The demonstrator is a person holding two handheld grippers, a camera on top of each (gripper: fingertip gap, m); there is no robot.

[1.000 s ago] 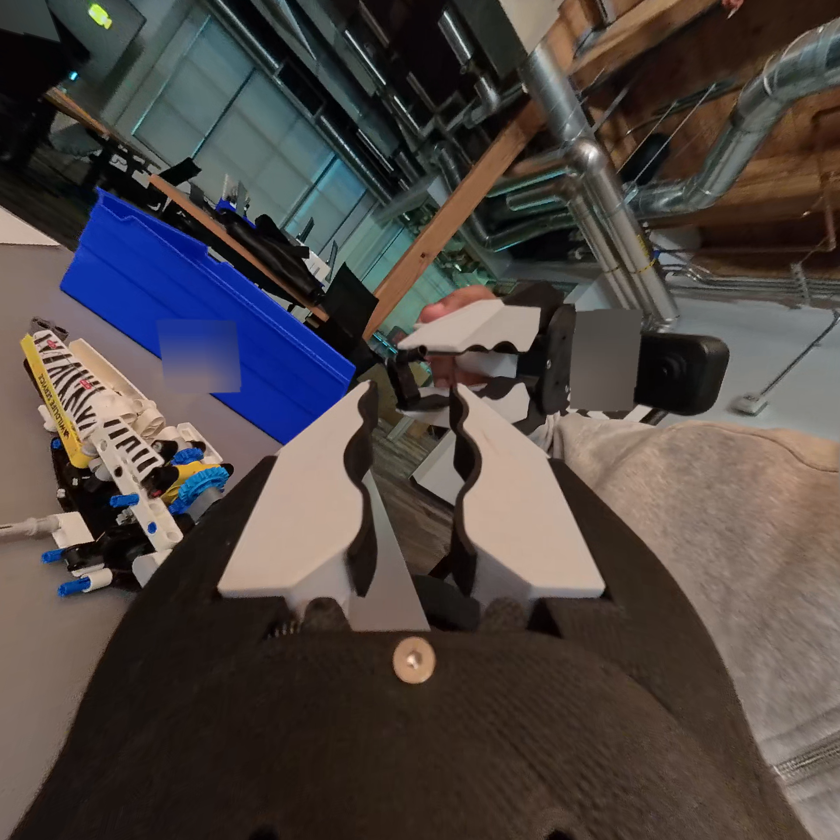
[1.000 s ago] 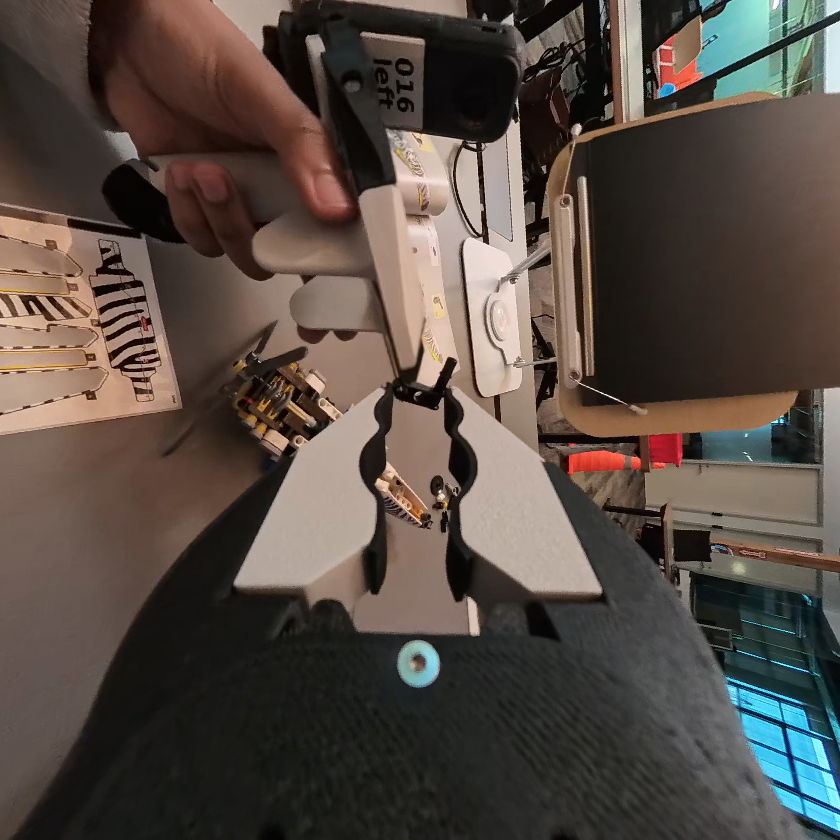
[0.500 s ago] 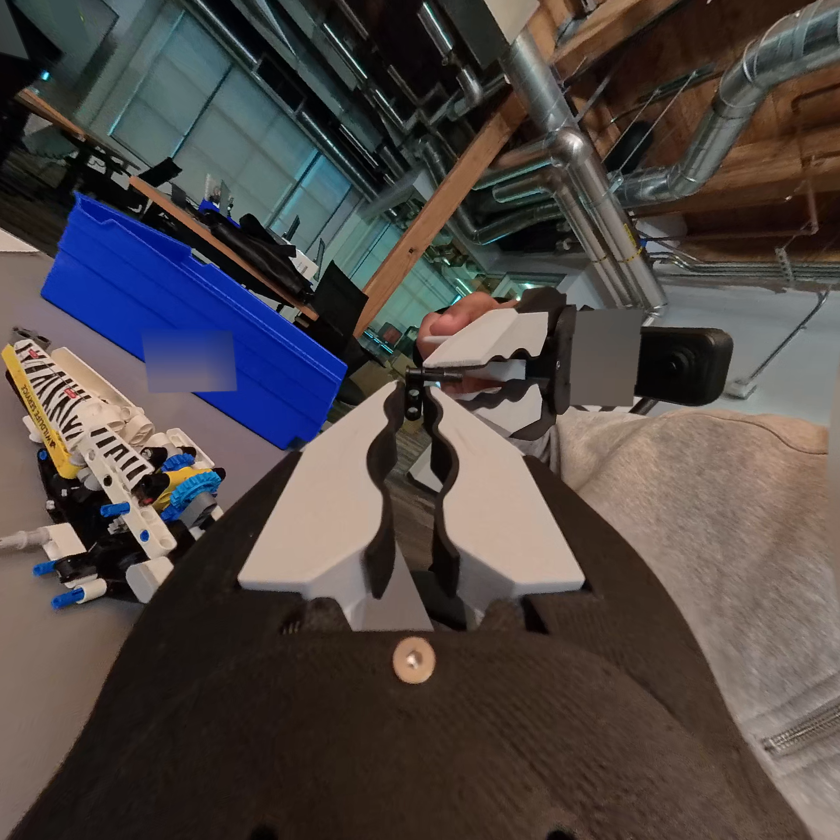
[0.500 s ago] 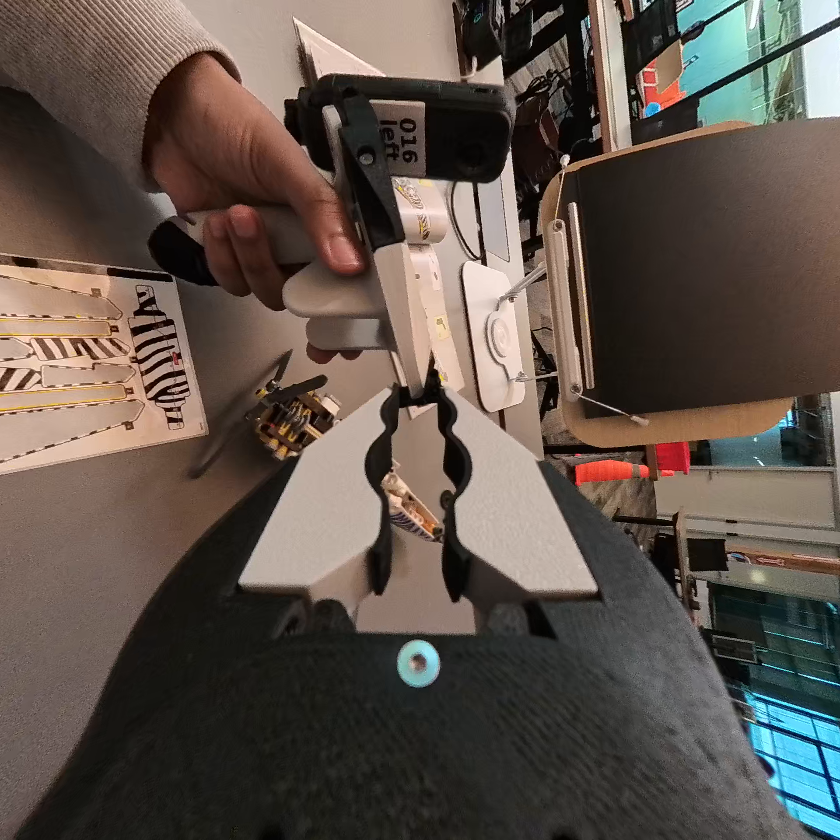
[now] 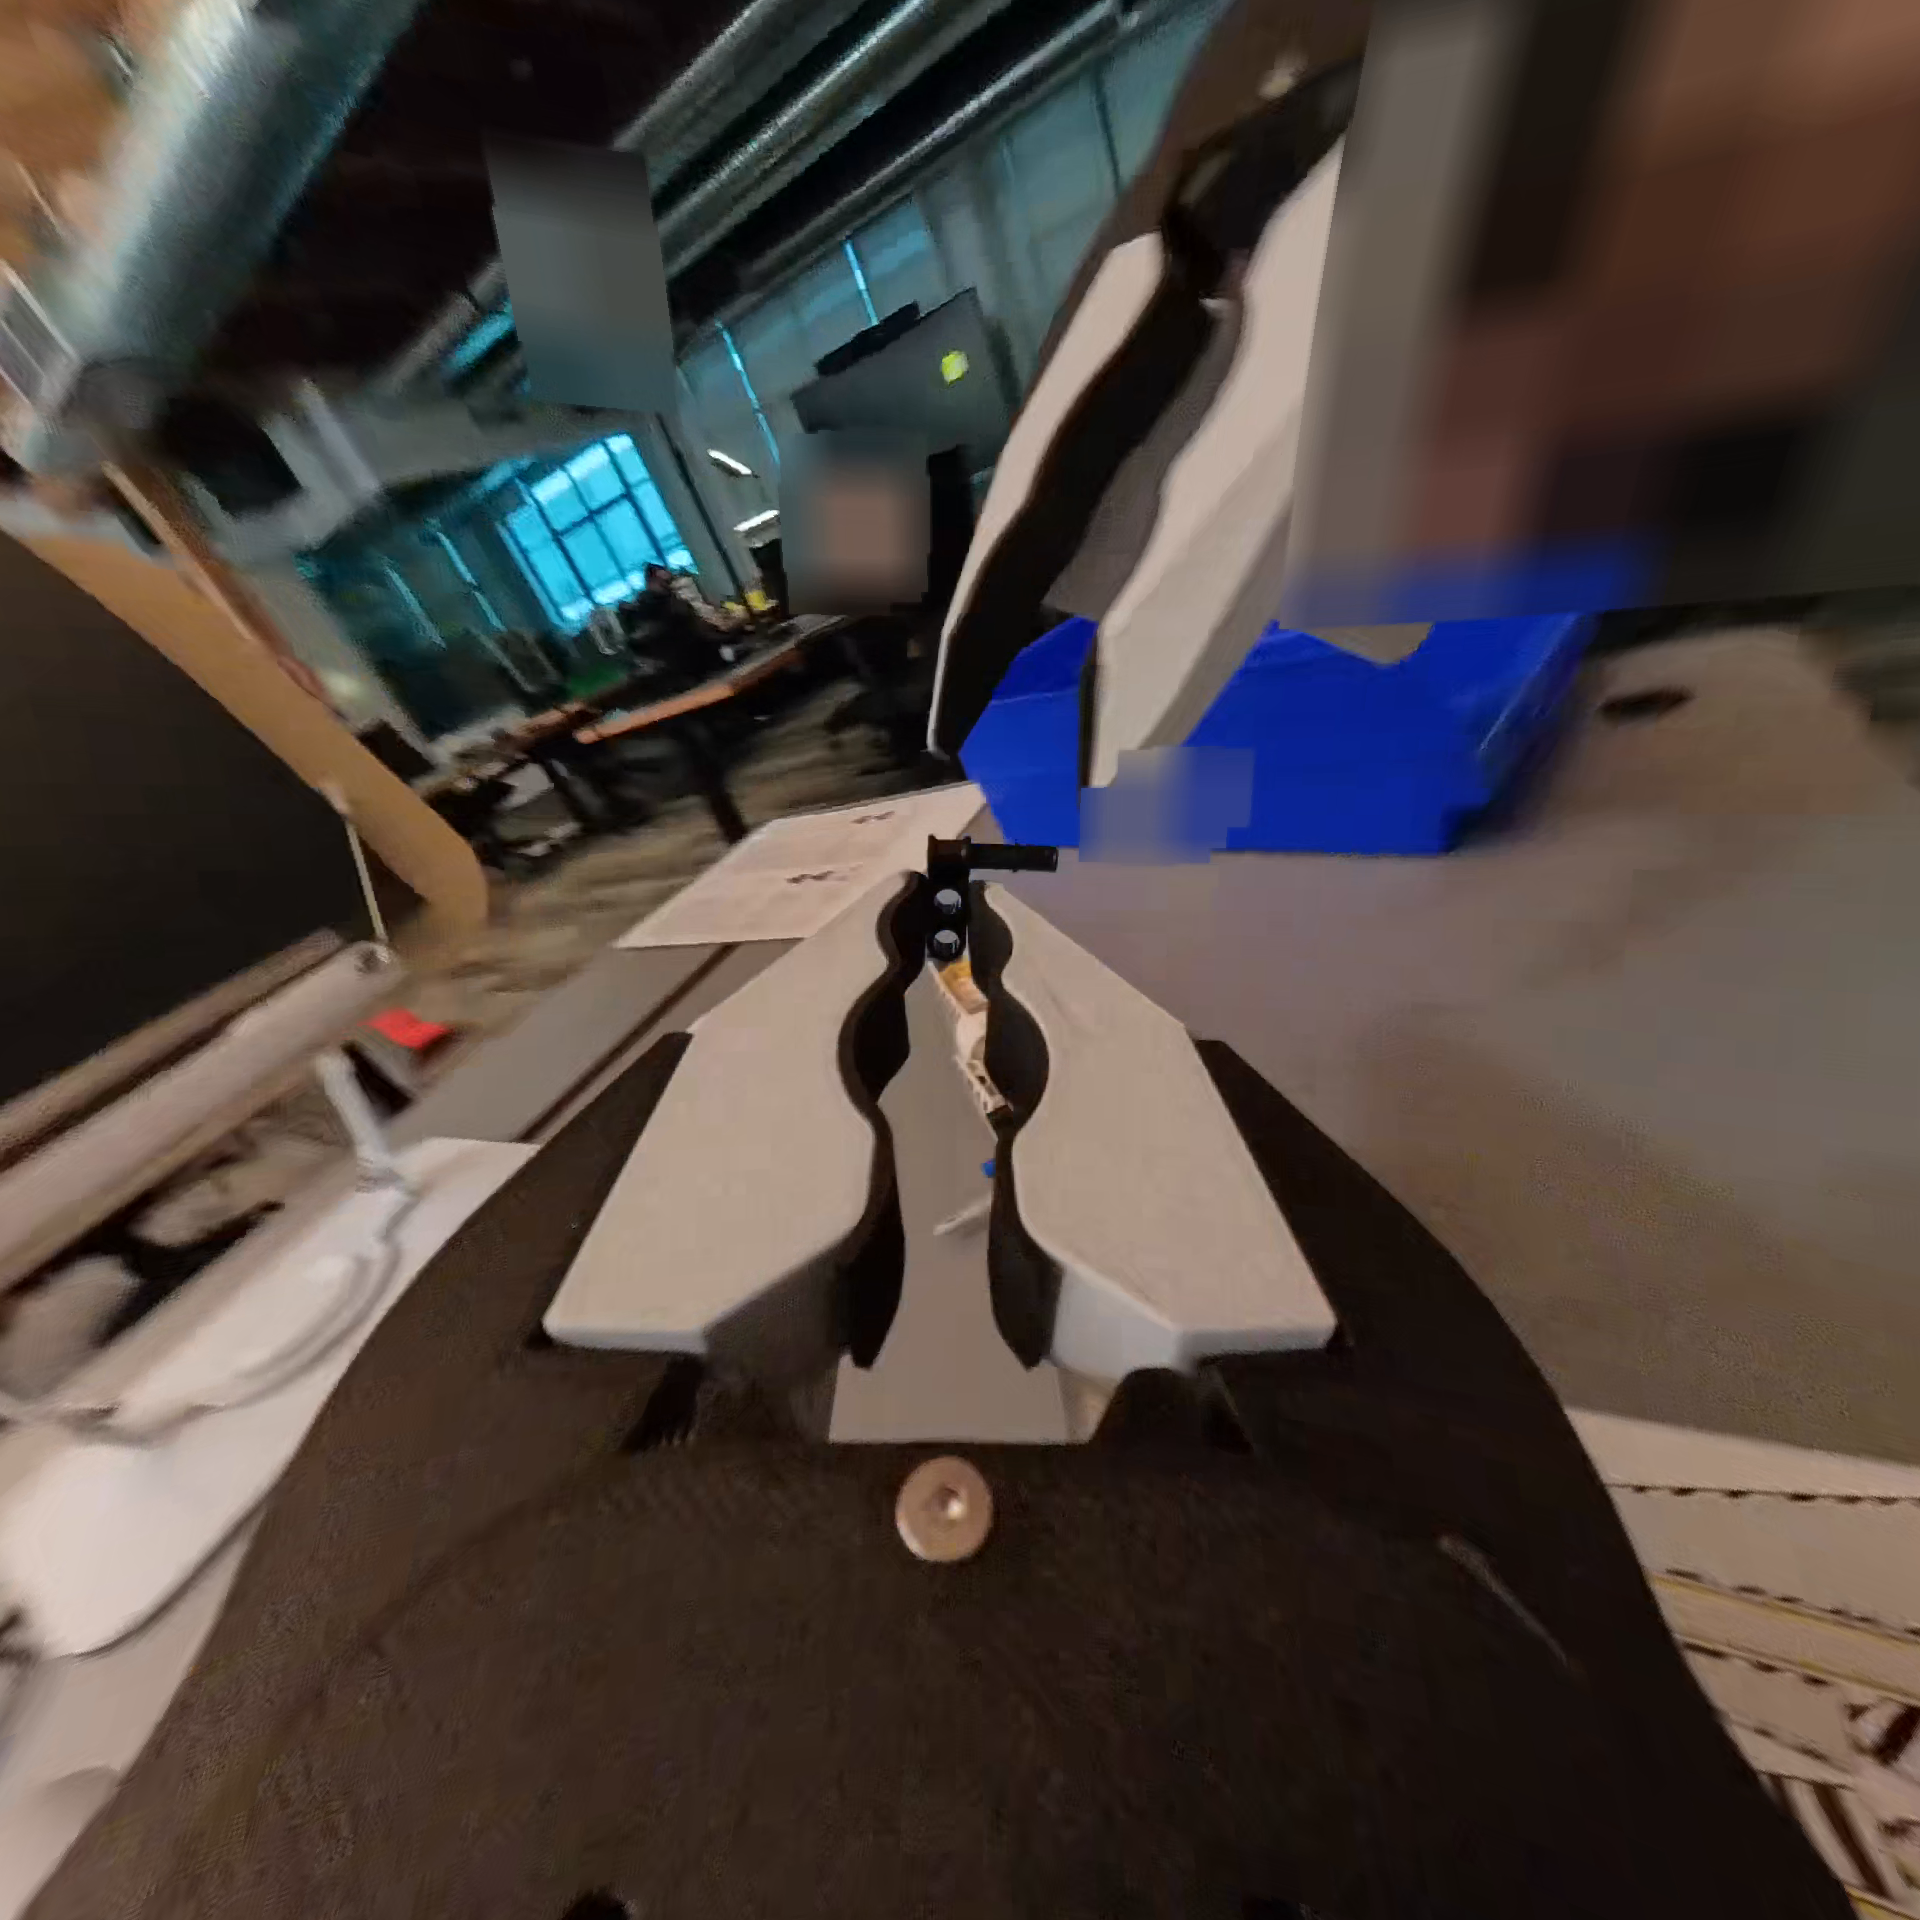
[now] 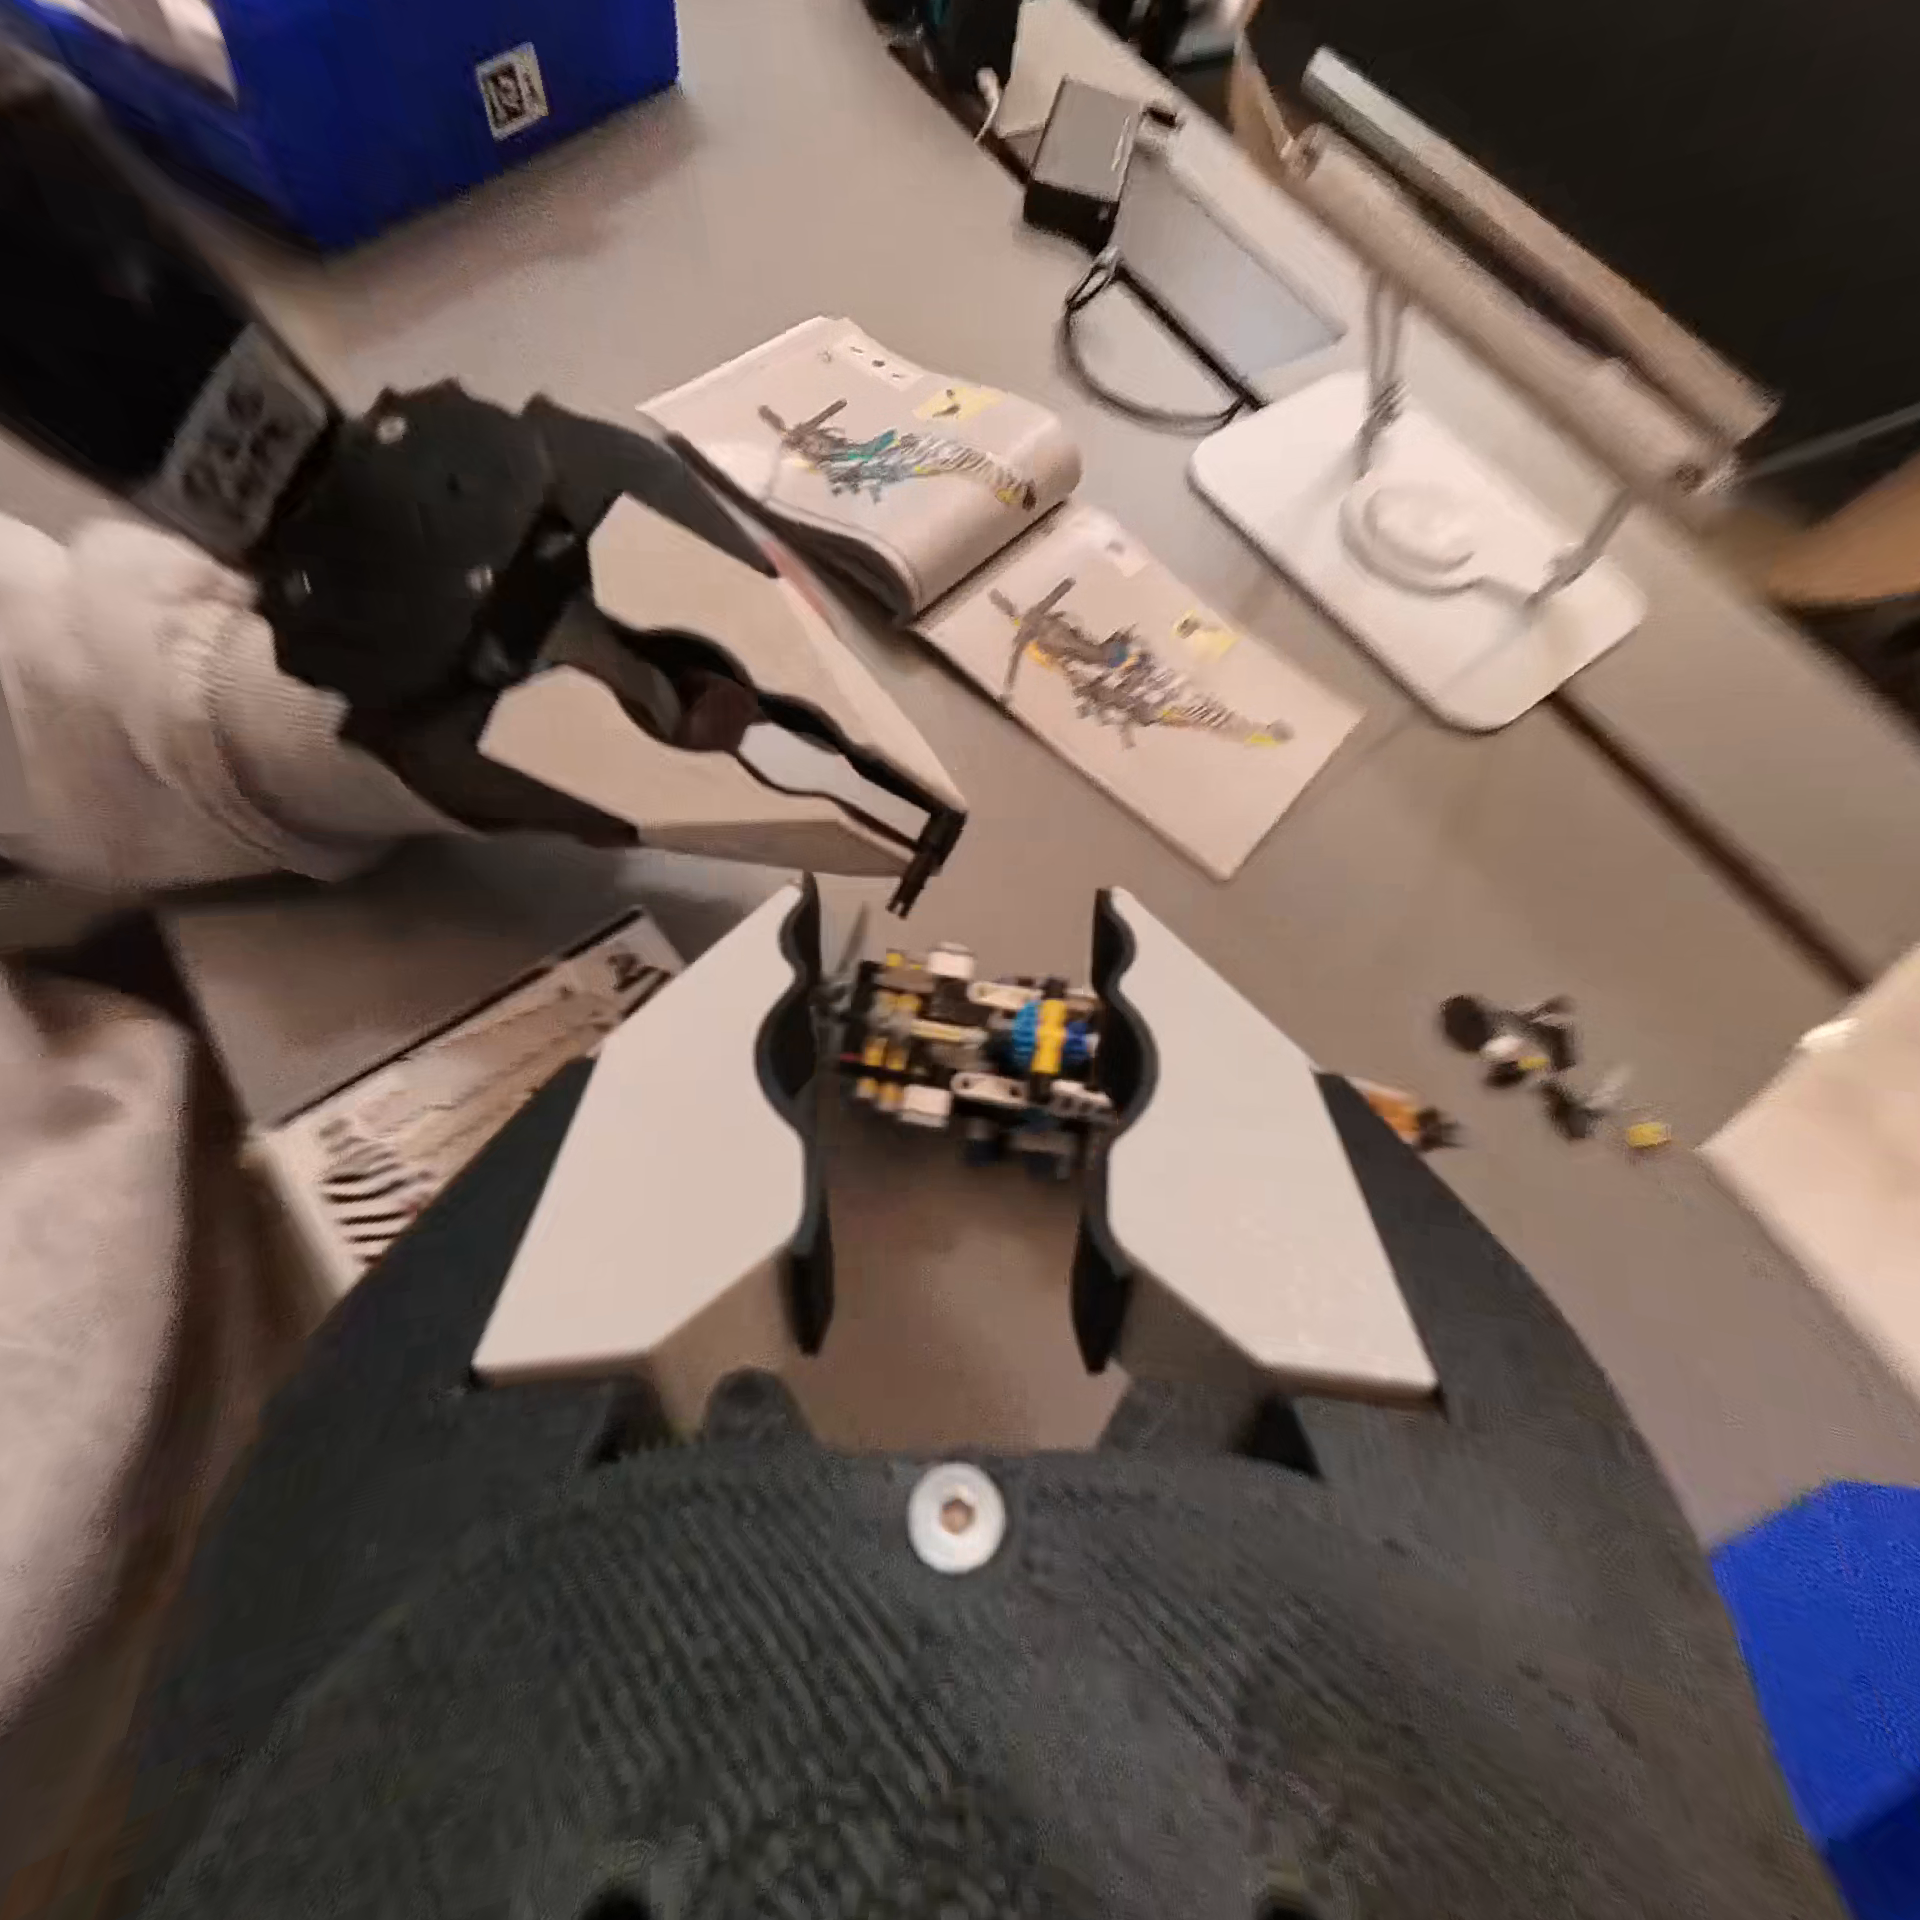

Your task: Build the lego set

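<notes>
My left gripper (image 5: 948, 896) is shut on a small black lego connector (image 5: 992, 858), whose pin sticks out to the right past the fingertips. The right wrist view shows the left gripper (image 6: 928, 844) too, holding the connector (image 6: 914, 878) just above and left of my right gripper (image 6: 951, 914). The right gripper is open and empty, held over a black, yellow and blue lego sub-assembly (image 6: 977, 1049) on the grey table (image 6: 1403, 883). The right gripper also shows blurred at the upper right of the left wrist view (image 5: 1164, 468).
Two open instruction booklets (image 6: 894, 468) (image 6: 1132, 686) lie beyond the sub-assembly. Loose small pieces (image 6: 1527, 1049) lie to its right, a sticker sheet (image 6: 447, 1091) to its left. A blue bin (image 5: 1351, 748) stands at the back, a white stand base (image 6: 1423, 540) at the far right. The tips of both grippers are at nearly the same place.
The right gripper has let go of the black connector and opened wide; the left gripper now holds it alone. Both grippers have swung down from mid-air toward the table.
</notes>
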